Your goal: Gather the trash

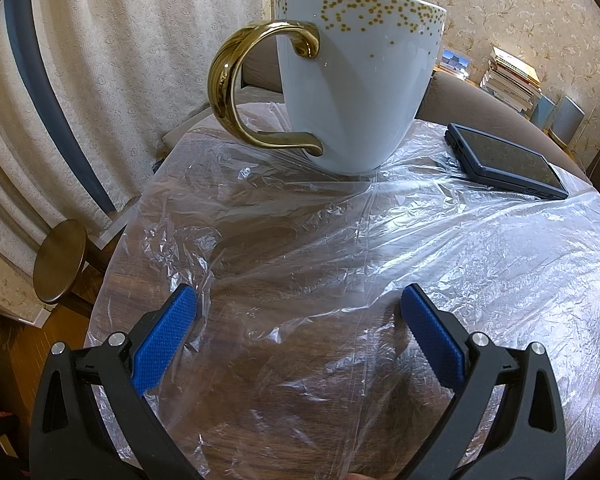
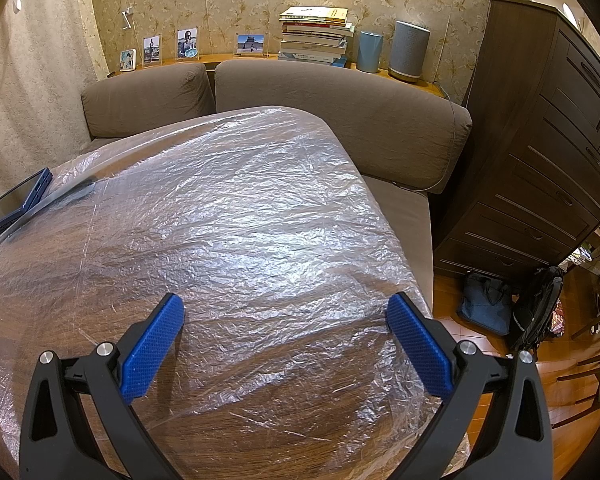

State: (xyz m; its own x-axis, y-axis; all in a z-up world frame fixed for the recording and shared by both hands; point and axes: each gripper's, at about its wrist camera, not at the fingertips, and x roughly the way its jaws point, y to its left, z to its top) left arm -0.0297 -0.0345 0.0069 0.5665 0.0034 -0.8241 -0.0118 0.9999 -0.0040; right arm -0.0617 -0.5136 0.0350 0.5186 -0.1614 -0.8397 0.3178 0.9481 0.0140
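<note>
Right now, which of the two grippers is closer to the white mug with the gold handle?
Left. The left gripper hangs open over the plastic sheet with the white mug straight ahead; the right gripper, also open, has no mug in its view.

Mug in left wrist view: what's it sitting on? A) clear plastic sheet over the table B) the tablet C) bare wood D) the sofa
A: the mug stands on the crinkled clear plastic sheet that covers the wooden table, with the tablet lying apart to its right.
</note>
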